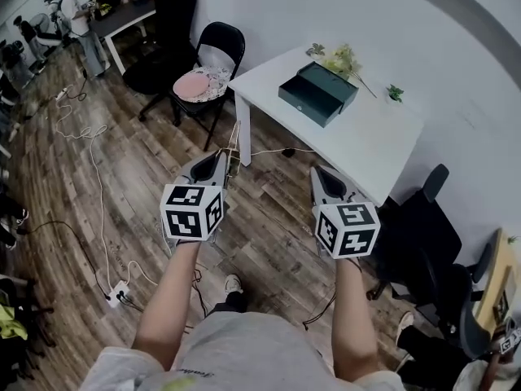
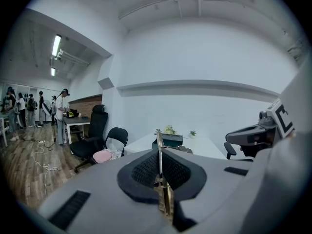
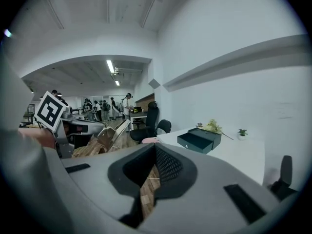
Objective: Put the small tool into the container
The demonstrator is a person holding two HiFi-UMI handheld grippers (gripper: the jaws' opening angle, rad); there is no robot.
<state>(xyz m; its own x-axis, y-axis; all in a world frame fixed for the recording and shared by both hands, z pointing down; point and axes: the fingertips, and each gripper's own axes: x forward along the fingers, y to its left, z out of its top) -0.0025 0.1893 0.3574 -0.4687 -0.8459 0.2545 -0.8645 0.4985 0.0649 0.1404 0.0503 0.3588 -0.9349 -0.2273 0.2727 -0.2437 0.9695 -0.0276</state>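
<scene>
One small tool [image 1: 234,147] [image 2: 159,150], a thin brass-coloured strip, is clamped between the jaws of the left gripper [image 1: 221,160] [image 2: 159,149], held in the air above the wooden floor [image 1: 146,177]. Its long axis runs straight out of the jaws, away from the person. Its free end points toward the near corner of the white counter [image 1: 366,145]. In the left gripper view it shows edge-on, rising past the jaw tips.

The container [image 1: 319,93] [image 2: 170,140] [image 3: 200,141], a dark green box with its drawer slid partly out, sits on the counter well beyond the tool, and leafy sprigs [image 1: 342,58] lie just behind it. A black chair [image 1: 213,55] carrying a pink cushion [image 1: 193,86] stands beside the counter's left end. The right gripper [image 1: 324,174] [image 3: 155,149] hangs level with the left, its jaws together at the tips, over the floor near a dark office chair [image 1: 423,243].
</scene>
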